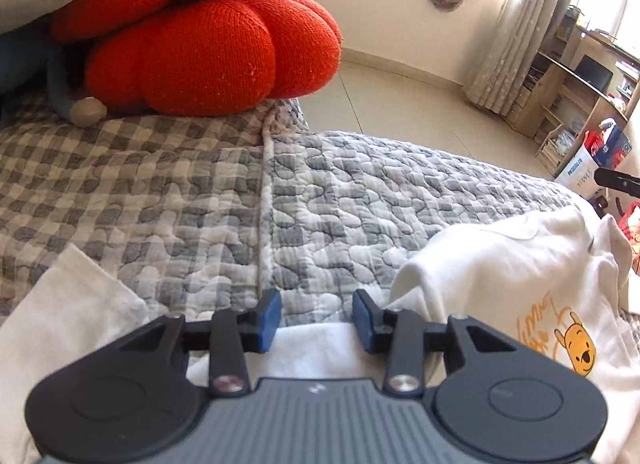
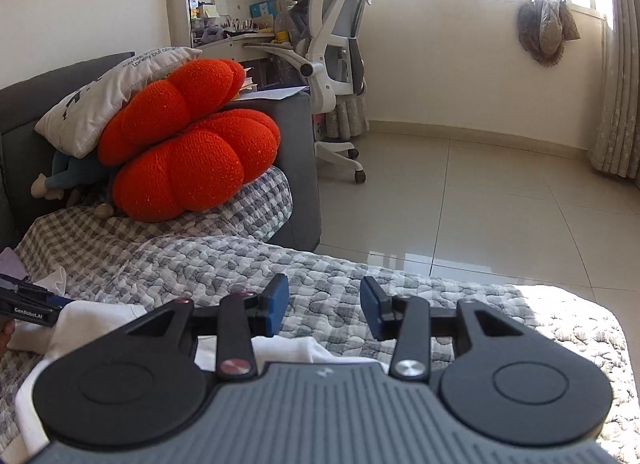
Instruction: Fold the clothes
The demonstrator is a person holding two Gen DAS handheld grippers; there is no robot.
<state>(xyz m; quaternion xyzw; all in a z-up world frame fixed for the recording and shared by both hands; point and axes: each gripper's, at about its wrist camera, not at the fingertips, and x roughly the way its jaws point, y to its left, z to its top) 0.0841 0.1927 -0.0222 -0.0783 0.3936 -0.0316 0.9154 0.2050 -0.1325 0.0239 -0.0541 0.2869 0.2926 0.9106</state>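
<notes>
- Hovering over the white T-shirt (image 1: 492, 276), my left gripper (image 1: 316, 320) has its blue pads (image 1: 269, 318) spread well apart with nothing between them; only shirt cloth and the checked quilt (image 1: 160, 191) show in the gap.
- My right gripper (image 2: 325, 310) is likewise wide open and holds nothing; its pads (image 2: 276, 306) sit above the quilt (image 2: 400, 284) just past a white edge of the shirt (image 2: 296, 348).
- White shirt cloth lies spread on the quilt near its front edge, under both of my grippers. In my left view its main bulk, with a yellow bear print (image 1: 578, 346) and orange writing, lies to the right of my pads, and another white flap (image 1: 76, 304) lies to the left.
- From my right view, the tip of my left gripper (image 2: 28, 302) shows at the left edge, just beside the white cloth; I cannot tell from there how its jaws stand.
- Two red knitted cushions (image 2: 188, 151) are stacked at the back left of the sofa, with a white pillow (image 2: 108, 95) leaning on the upper one and a blue soft toy (image 2: 68, 179) tucked under them.
- A white office chair (image 2: 336, 55) stands on the tiled floor (image 2: 500, 215) beyond the sofa arm, near a desk with shelves.
</notes>
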